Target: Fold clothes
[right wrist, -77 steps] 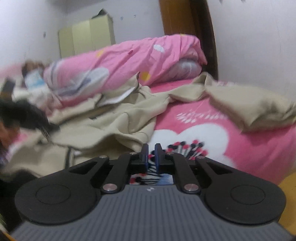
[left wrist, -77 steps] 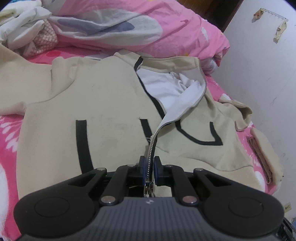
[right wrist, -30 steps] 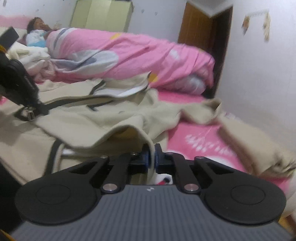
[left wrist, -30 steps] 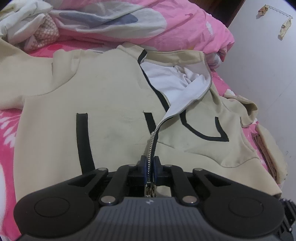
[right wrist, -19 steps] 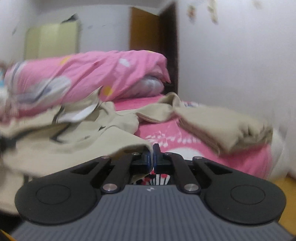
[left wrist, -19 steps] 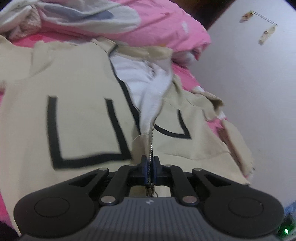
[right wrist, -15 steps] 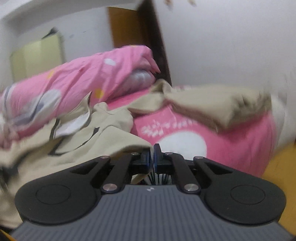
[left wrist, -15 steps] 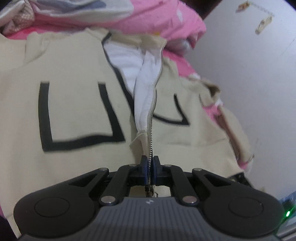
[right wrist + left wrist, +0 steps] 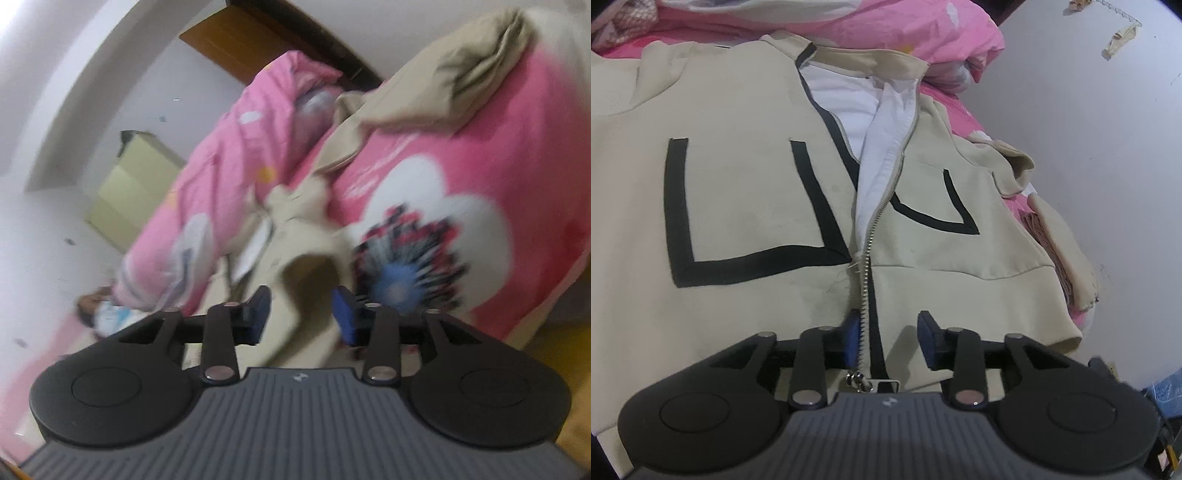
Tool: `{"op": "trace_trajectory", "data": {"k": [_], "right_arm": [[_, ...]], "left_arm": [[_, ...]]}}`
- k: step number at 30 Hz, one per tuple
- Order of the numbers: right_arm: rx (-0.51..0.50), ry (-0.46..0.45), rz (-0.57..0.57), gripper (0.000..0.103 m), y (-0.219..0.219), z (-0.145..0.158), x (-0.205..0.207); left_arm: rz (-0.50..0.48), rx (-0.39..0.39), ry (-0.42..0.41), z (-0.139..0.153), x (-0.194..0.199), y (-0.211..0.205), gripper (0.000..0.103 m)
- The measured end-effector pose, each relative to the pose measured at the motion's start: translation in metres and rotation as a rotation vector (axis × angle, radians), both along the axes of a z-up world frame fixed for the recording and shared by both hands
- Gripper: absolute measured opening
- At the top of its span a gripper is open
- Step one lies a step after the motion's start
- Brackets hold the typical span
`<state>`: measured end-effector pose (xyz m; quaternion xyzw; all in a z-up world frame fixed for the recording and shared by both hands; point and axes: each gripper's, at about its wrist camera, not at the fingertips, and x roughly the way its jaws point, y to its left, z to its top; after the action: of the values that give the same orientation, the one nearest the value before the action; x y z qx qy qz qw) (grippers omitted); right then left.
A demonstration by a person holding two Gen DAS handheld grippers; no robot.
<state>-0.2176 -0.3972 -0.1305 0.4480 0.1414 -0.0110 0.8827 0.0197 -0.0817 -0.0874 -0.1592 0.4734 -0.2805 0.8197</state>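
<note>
The beige zip jacket point(image 9: 746, 192) lies front-up on the pink bed point(image 9: 480, 155). The left claw point(image 9: 888, 338) is opening, its zipper point(image 9: 866, 280) loose between the pads. The right claw point(image 9: 301, 312) is opening too, blurred hem cloth between. Risk: the half-open front flaps slide askew, spoiling the fold.

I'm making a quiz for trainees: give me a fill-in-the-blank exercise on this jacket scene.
1. The beige jacket has ____ stripe trim.
2. Its zipper runs between the left gripper's opening fingers, which do not ____ it.
3. The jacket's lining is ____.
4. The bedsheet is mainly ____.

Missing words: black; clamp; white; pink
</note>
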Motion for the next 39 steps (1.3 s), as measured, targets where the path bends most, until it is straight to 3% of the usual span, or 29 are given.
{"op": "trace_trajectory", "data": {"k": [4,11,14,16,18,25,32,39], "right_arm": [[0.059,0.006,0.012,0.044,0.006,-0.003,0.028],[0.133,0.105,-0.06,0.044,0.006,-0.018,0.052],[0.189,0.068,-0.079,0.03,0.0,-0.026,0.056],[0.215,0.043,-0.066,0.006,-0.003,-0.029,0.06],[0.226,0.014,-0.077,0.003,-0.006,-0.027,0.06],[0.271,-0.124,-0.149,0.002,-0.031,-0.013,0.038],[0.359,-0.133,-0.208,0.002,-0.057,-0.035,0.029],[0.376,-0.06,-0.199,0.005,-0.064,-0.056,0.029]], "left_arm": [[0.015,0.019,0.003,0.002,0.004,0.0,0.034],[0.026,0.009,0.038,0.001,0.008,0.002,0.014],[0.021,-0.014,0.06,0.001,0.009,0.003,0.008],[0.018,-0.03,0.074,0.001,0.009,0.003,0.006],[0.015,-0.045,0.088,0.001,0.01,0.004,0.006],[-0.051,-0.175,0.173,-0.002,0.007,-0.004,0.006],[-0.104,-0.127,0.196,-0.022,0.001,-0.024,0.006],[-0.134,-0.071,0.126,-0.019,-0.001,-0.031,0.009]]}}
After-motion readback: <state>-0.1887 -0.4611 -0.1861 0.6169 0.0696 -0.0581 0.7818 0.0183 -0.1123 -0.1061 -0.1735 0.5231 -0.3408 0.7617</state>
